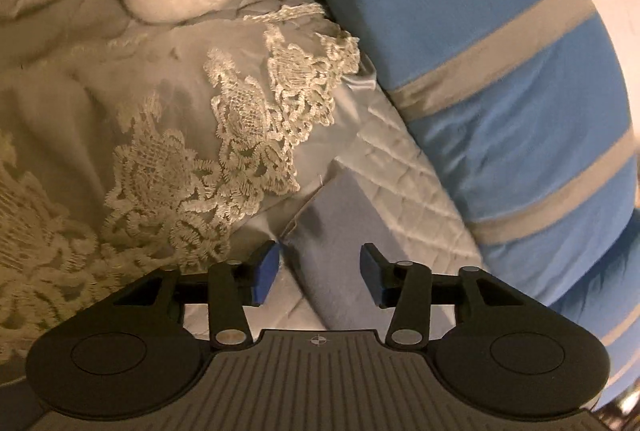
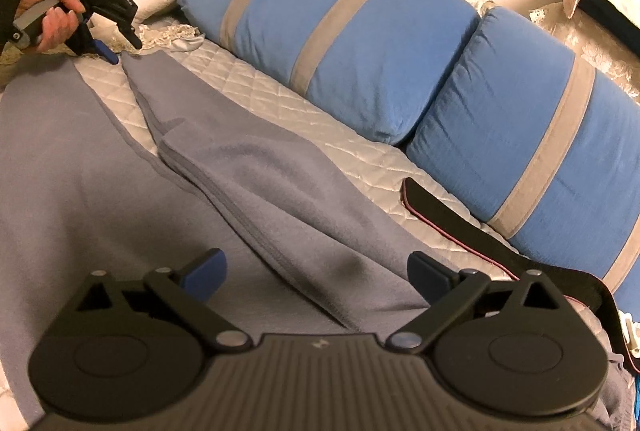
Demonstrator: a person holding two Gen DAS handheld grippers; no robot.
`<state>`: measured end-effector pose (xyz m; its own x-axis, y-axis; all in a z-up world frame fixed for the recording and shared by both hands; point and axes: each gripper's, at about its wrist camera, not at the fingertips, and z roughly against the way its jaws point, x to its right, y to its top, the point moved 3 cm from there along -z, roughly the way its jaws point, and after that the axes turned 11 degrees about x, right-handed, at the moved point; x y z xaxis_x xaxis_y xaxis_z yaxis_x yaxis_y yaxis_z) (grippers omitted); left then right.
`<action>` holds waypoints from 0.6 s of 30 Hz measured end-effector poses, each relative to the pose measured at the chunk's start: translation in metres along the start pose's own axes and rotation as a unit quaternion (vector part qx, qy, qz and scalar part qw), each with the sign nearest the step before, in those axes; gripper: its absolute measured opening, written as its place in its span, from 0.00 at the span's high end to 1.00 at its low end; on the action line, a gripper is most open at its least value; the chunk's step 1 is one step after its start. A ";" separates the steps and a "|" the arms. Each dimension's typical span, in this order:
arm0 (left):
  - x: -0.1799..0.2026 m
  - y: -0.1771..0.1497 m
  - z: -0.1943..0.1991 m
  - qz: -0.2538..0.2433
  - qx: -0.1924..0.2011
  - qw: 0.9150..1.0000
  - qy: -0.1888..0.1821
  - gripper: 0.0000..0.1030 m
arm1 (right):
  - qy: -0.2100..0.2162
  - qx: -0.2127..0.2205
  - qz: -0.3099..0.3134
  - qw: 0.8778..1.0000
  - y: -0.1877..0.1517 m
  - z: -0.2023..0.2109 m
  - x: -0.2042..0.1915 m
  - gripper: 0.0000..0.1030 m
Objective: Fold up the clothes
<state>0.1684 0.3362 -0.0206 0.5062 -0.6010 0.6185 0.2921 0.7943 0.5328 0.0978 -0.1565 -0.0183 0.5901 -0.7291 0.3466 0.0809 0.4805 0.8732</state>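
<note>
My left gripper [image 1: 319, 273] gapes around the soft grey-blue fleece garment's [image 2: 248, 183] sleeve tip at the white quilted bedspread's [image 2: 248, 87] far edge; my right gripper [image 2: 316, 277] spreads wide over its body, near edge cut off.

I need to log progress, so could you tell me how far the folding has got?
Done: the grey-blue garment lies spread on the quilted bedcover. In hand: nothing; the left gripper is open at its sleeve tip, the right gripper open over the sleeve. Left: every fold.

Grey garment [image 2: 120, 183] cut off at left edge; black strap [image 2: 460, 219] end hidden behind right gripper [image 2: 316, 275].
</note>
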 end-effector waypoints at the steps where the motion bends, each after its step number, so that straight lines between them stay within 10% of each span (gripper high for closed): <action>1: -0.002 0.000 -0.003 0.009 0.000 1.000 0.000 0.71 | 0.000 0.000 -0.001 1.000 0.000 0.000 0.000 0.02; 4: -0.002 -0.001 -0.007 0.017 0.001 1.000 0.013 0.97 | 0.001 -0.002 -0.002 1.000 -0.002 -0.001 0.000 0.02; 18: 0.004 0.009 0.021 -0.078 0.063 0.992 0.080 0.97 | -0.004 0.000 -0.003 1.000 -0.004 0.000 0.001 0.02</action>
<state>0.1560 0.3392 -0.0006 0.5876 -0.6864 0.4284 0.2789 0.6689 0.6891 0.0977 -0.1590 -0.0216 0.5832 -0.7360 0.3437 0.0839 0.4755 0.8757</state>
